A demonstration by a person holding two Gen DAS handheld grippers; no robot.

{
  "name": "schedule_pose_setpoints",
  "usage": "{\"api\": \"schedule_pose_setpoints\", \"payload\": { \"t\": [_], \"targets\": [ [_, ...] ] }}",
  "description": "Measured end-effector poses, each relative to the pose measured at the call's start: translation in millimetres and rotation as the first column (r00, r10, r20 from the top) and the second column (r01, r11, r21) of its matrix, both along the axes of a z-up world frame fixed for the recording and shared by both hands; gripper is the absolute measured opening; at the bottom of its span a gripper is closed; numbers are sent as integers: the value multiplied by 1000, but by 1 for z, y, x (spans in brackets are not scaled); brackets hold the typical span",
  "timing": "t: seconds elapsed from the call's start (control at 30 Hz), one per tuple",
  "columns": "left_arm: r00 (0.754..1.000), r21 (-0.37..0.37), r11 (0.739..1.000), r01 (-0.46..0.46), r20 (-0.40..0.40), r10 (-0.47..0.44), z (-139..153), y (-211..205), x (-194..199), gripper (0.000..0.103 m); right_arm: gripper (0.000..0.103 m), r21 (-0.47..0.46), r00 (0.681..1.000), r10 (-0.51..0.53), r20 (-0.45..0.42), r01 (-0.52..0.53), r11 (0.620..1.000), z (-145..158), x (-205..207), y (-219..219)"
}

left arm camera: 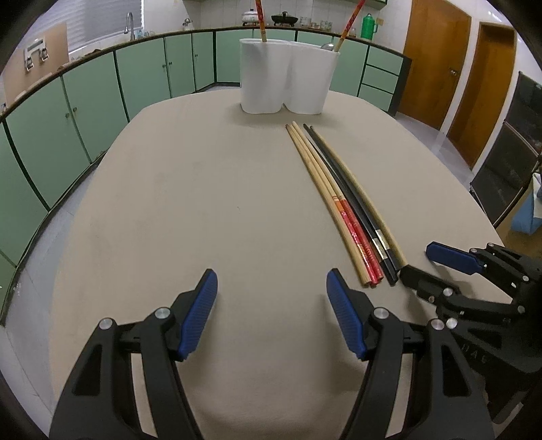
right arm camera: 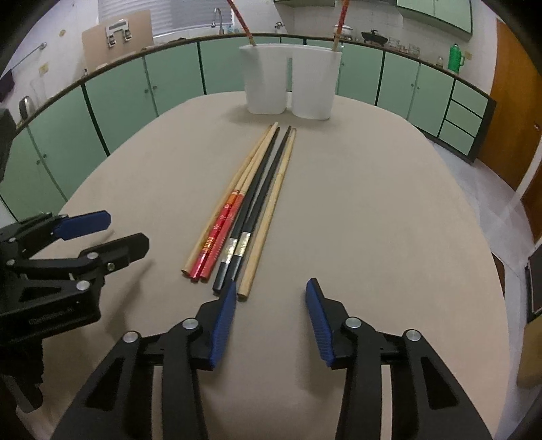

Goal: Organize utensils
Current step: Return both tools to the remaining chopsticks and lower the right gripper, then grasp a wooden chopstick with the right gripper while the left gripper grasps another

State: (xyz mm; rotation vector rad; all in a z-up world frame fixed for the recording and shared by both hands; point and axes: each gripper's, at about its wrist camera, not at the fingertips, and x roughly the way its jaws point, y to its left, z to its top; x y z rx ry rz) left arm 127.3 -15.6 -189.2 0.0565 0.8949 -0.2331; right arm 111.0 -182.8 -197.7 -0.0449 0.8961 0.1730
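Several chopsticks [left arm camera: 342,203] [right arm camera: 250,203] lie side by side on the beige table [left arm camera: 203,203] [right arm camera: 372,220]: two plain wooden, two red-handled, two black. Behind them stands a white two-compartment holder [left arm camera: 284,81] [right arm camera: 291,81] with one red-handled chopstick [left arm camera: 261,20] [right arm camera: 242,20] upright in each side. My left gripper [left arm camera: 272,281] [right arm camera: 127,228] is open over bare table, left of the chopsticks' near ends. My right gripper [right arm camera: 271,287] [left arm camera: 418,262] is open at those near ends. Its left pad [right arm camera: 223,321] sits beside the butt of the rightmost wooden chopstick [right arm camera: 271,216]; nothing is gripped.
Green cabinets [left arm camera: 84,111] [right arm camera: 118,88] and a counter with a faucet, pots and a green flask [left arm camera: 367,25] curve behind the table. Brown doors [left arm camera: 437,64] stand at the right. The table's edge drops to tiled floor on both sides.
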Motion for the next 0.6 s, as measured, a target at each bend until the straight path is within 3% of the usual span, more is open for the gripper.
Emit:
{"api": "schedule_pose_setpoints", "payload": {
  "t": [0.3, 0.4, 0.47, 0.5, 0.6],
  "targets": [
    [1000, 0, 1000, 5, -1, -5, 1, -5, -3, 65, 38, 55, 1000, -19, -15, 19, 998, 1, 2, -11],
    [1000, -10, 1000, 17, 2, -17, 2, -10, -4, 65, 30, 47, 1000, -9, -2, 9, 999, -1, 3, -6],
    [1000, -22, 999, 28, -1, -28, 2, -13, -4, 65, 13, 53, 1000, -10, 1, 10, 999, -1, 5, -6],
    [999, -25, 999, 33, -2, -33, 2, -15, -4, 65, 9, 58, 1000, -10, -1, 10, 998, 0, 5, -6],
    [999, -30, 998, 46, -6, -46, 1, -23, -4, 65, 7, 58, 1000, -13, -1, 13, 998, 0, 4, -9]
  ]
}}
